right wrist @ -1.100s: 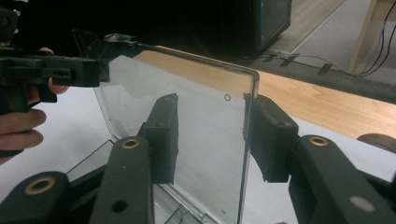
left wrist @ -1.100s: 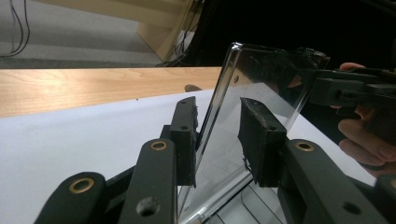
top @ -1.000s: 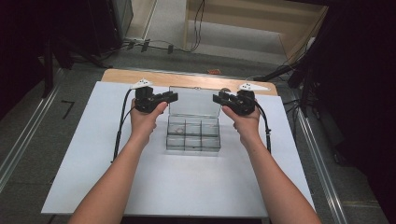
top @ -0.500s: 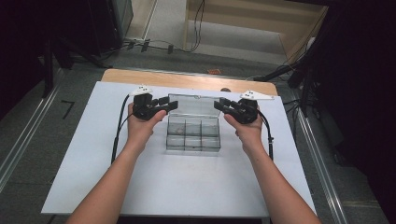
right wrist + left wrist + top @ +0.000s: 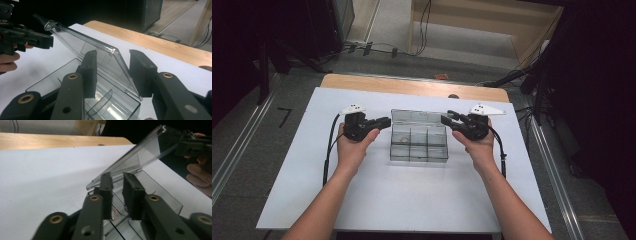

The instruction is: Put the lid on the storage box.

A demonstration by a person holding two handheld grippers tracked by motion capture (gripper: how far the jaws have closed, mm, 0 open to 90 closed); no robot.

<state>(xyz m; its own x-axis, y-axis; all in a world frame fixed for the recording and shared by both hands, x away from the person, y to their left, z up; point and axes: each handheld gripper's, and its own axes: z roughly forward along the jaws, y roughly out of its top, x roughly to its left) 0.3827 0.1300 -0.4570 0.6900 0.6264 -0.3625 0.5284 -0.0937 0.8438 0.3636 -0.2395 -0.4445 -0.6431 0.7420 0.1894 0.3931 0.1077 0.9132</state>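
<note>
A clear plastic compartment box (image 5: 419, 150) stands mid-table, its hinged lid (image 5: 419, 116) raised and slanting over the back row. My left gripper (image 5: 386, 121) sits just off the lid's left end. In the left gripper view its jaws (image 5: 116, 176) have just been closing to a narrow gap with nothing pressed between them, and the lid (image 5: 140, 155) slants beyond their tips. My right gripper (image 5: 446, 118) is at the lid's right end. In the right gripper view its jaws (image 5: 113, 52) stand wide on either side of the lid's corner (image 5: 110, 48) without pressing on it.
The box rests on a white board (image 5: 312, 165) over a wooden tabletop (image 5: 412, 86). Both forearms come in from the near edge. Black cables trail from the grippers. Beyond the far edge are floor, cables (image 5: 377, 49) and dark stands.
Both hands have drawn back toward the near side. The lid looks shorter from above, swung forward over the box. The left jaws have narrowed.
</note>
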